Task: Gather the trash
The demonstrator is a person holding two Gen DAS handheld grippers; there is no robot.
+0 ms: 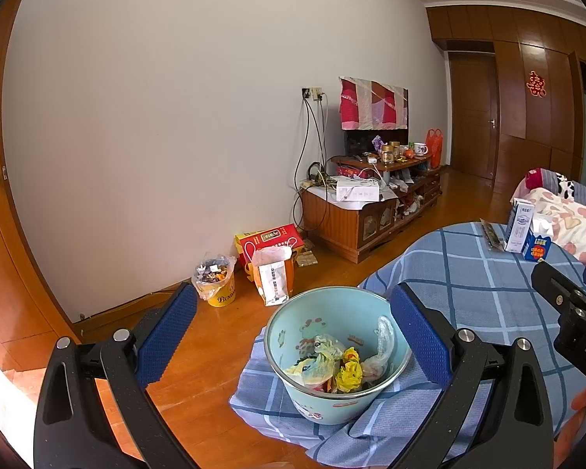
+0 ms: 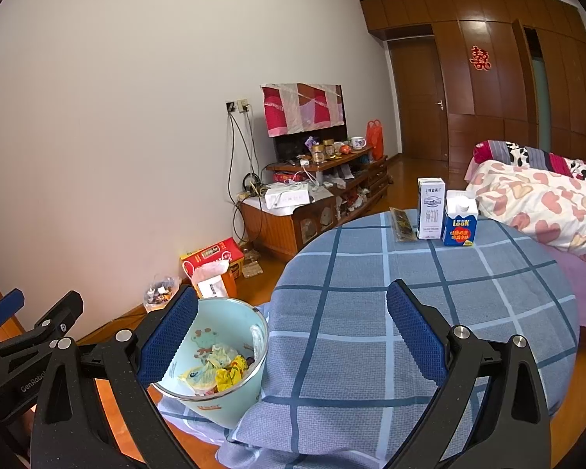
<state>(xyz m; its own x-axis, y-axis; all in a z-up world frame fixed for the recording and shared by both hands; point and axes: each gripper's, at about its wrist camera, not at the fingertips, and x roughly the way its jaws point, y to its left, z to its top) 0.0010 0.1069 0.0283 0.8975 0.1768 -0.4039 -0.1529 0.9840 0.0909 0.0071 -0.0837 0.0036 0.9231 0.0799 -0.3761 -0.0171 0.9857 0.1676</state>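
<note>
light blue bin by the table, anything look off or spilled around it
Nothing spilled. The bin stands upright on a drooping fold of the checked tablecloth, wrappers inside. Two cartons stand upright at the far edge.

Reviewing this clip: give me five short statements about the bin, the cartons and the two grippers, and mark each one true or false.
1. The light blue bin already holds crumpled wrappers. True.
2. The left gripper is shut on a wrapper. False: its jaws stand wide open with nothing between them.
3. Two cartons stand upright side by side on the checked cloth: a white milk carton and a blue carton. True.
4. The right gripper holds the blue carton. False: it is open and empty, and the carton stands far off across the cloth.
5. A flat dark wrapper lies inside the bin. False: it lies on the cloth, left of the white milk carton.
</note>
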